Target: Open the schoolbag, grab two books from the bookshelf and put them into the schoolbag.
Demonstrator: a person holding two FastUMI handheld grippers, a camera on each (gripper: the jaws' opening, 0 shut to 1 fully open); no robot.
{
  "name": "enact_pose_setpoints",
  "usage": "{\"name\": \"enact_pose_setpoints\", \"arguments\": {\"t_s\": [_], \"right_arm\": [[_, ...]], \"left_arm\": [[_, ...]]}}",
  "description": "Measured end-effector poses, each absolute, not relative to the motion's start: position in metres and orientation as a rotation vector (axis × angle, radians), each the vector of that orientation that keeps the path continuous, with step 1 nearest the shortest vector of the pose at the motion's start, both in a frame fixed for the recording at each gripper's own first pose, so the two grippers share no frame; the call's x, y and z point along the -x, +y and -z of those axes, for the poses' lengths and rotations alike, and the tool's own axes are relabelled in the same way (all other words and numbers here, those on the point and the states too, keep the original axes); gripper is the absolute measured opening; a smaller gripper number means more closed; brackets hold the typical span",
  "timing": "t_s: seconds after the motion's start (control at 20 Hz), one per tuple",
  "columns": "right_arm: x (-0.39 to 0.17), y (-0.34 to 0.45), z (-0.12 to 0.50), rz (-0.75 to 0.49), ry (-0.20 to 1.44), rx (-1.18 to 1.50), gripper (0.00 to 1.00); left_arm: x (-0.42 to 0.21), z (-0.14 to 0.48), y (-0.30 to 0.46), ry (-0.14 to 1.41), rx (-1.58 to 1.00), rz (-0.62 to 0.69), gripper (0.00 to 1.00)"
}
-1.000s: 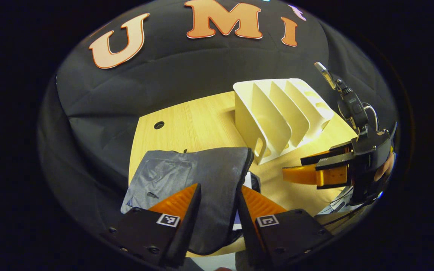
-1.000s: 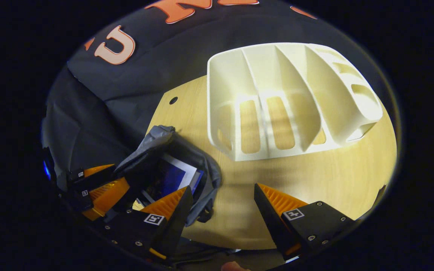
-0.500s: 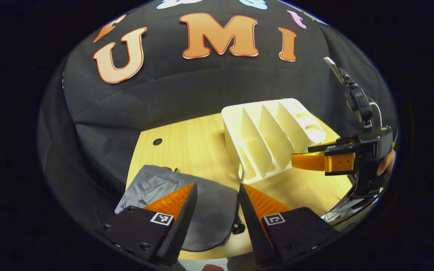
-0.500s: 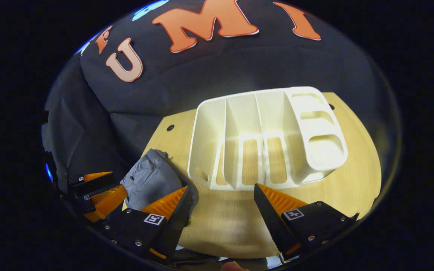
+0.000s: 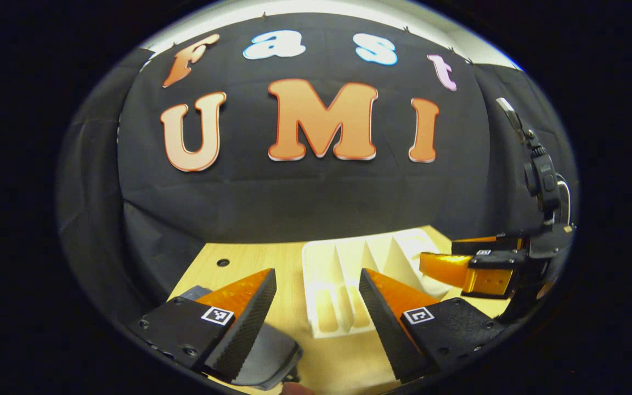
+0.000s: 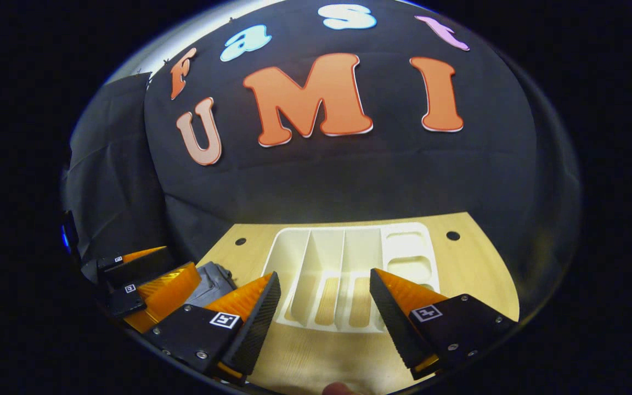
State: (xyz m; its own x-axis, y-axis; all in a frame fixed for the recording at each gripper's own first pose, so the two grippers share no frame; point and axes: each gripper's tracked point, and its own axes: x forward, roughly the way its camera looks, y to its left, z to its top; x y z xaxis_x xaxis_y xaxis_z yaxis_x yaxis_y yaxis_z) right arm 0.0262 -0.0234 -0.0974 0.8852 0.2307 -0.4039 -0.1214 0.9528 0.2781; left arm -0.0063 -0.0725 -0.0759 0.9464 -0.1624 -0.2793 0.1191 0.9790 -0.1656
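Left gripper (image 5: 313, 315): jaws spread wide, nothing held between them. It is raised above the near edge of the table (image 5: 250, 260) and aimed toward the back edge. Right gripper (image 6: 324, 318): likewise spread apart and empty, held over the near edge, facing the bookshelf (image 6: 349, 274).

The bookshelf, a white slotted rack, is seen lying near the middle of the table, toward the back edge. Every slot visible is empty; no books are seen in it. The schoolbag (image 5: 269, 354), grey fabric, is seen just beneath the left gripper's left finger at the near left corner of the table; in the right gripper view a fold of it (image 6: 214, 282) lies just beside the rack's left end. Whether its mouth is open cannot be told, as little of it is in view.

Judgement: the books are likely already in the bag, though this cannot be confirmed from here.

Risks noted:
- Bag sits close to the near left edge; a brush from the left gripper could drag it off the table.
- If the mouth is left gaping, books may slide out.
- The grippers are held near each other; a careless swing could knock them together or strike the rack.
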Motion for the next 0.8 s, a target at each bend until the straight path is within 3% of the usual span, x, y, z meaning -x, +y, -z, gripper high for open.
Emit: {"name": "enact_pose_setpoints", "arguments": {"t_s": [0.35, 0.75, 0.8], "right_arm": [[-0.032, -0.053, 0.038, -0.140, 0.197, -0.178, 0.97], [-0.035, -0.053, 0.003, -0.136, 0.002, -0.107, 1.00], [-0.036, -0.050, 0.000, -0.144, -0.012, -0.103, 0.97]], "left_arm": [[0.001, 0.002, -0.086, 0.021, 0.190, 0.097, 0.95], [0.001, -0.016, -0.083, -0.115, 0.178, 0.063, 0.96], [0.001, -0.011, -0.084, -0.104, 0.175, 0.065, 0.96]]}}
